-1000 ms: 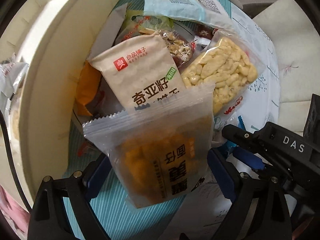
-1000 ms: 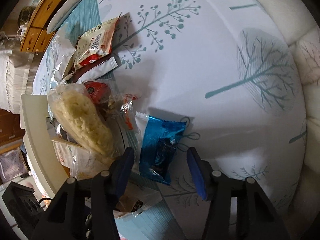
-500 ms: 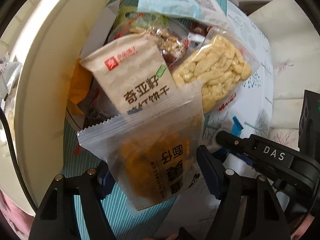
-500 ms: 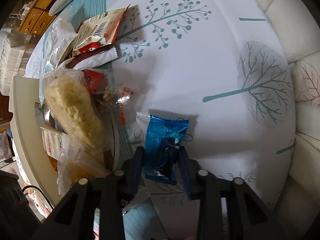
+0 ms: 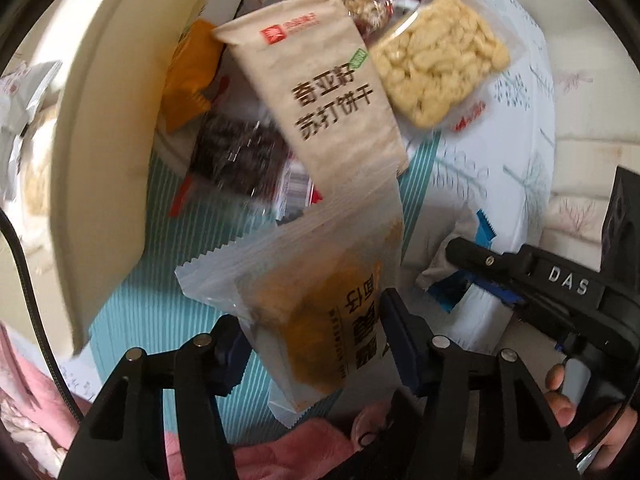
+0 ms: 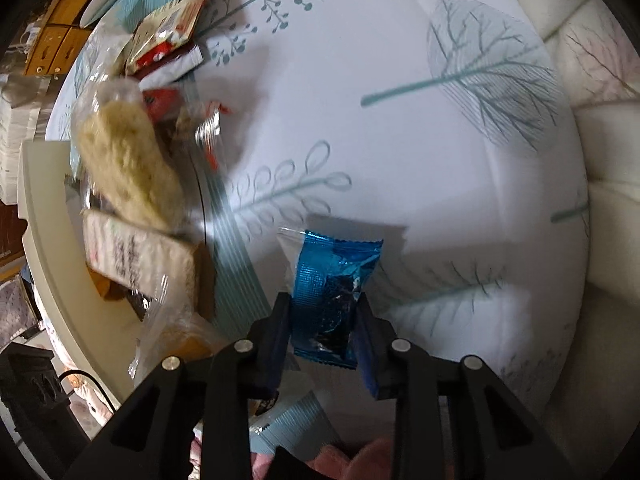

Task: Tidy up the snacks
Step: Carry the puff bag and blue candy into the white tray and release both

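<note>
My left gripper is shut on a frosted packet of orange snacks and holds it above the cloth. Beyond it lie a tan cracker packet, a clear bag of pale puffed pieces and a dark packet. My right gripper is shut on a blue foil packet held just above the tablecloth. The right gripper also shows in the left wrist view at the right, holding the blue packet.
A cream tray curves along the left, also in the right wrist view. A snack pile lies left of the right gripper. The tree-print tablecloth spreads to the right. Pink fabric is below.
The right gripper closed on the blue packet and lifted it. The left gripper pulled the frosted orange packet back off the pile, uncovering the tan cracker packet and a dark packet.
</note>
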Action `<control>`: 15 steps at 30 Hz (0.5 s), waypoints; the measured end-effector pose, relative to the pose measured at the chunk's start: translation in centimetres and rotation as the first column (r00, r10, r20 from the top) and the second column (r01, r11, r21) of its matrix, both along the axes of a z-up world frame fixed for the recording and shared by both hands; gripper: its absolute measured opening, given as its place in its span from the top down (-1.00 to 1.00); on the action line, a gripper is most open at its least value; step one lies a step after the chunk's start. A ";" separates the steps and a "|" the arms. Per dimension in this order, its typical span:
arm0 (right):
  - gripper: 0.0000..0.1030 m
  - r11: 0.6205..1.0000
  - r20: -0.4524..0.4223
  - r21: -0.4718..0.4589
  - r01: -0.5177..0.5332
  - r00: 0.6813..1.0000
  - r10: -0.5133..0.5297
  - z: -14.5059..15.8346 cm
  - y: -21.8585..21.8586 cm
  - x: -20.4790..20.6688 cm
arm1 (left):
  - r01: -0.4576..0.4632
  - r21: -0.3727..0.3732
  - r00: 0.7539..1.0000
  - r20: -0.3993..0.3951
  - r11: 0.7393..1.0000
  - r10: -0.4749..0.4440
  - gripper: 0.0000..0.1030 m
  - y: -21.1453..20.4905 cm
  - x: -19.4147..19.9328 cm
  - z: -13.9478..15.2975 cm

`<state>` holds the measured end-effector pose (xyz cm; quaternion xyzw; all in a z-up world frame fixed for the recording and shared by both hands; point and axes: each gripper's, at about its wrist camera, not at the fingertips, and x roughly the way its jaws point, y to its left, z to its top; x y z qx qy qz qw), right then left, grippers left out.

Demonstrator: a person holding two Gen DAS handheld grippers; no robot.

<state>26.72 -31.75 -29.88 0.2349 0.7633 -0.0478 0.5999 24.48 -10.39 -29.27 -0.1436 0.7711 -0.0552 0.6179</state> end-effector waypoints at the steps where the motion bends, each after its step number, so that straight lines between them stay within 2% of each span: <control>1: 0.41 1.000 0.001 -0.005 -0.005 1.000 0.005 0.3 0.0 -0.3 | 0.012 -0.009 1.000 -0.002 1.000 -0.012 -0.13 0.1 -0.4 0.2; 7: 0.41 1.000 0.022 -0.021 -0.018 1.000 0.018 2.2 0.4 -1.7 | 0.079 -0.044 0.997 0.020 0.996 -0.078 -0.12 0.7 -2.2 2.6; 10: 0.41 0.998 0.043 -0.064 -0.029 0.999 0.031 3.6 0.7 -3.2 | 0.138 -0.057 0.990 0.048 0.989 -0.135 -0.11 0.9 -3.1 4.5; 15: 0.41 0.990 0.103 -0.121 -0.071 0.991 0.083 6.6 3.7 -3.7 | 0.223 -0.019 0.967 0.133 0.975 -0.218 -0.10 2.4 -3.5 8.3</control>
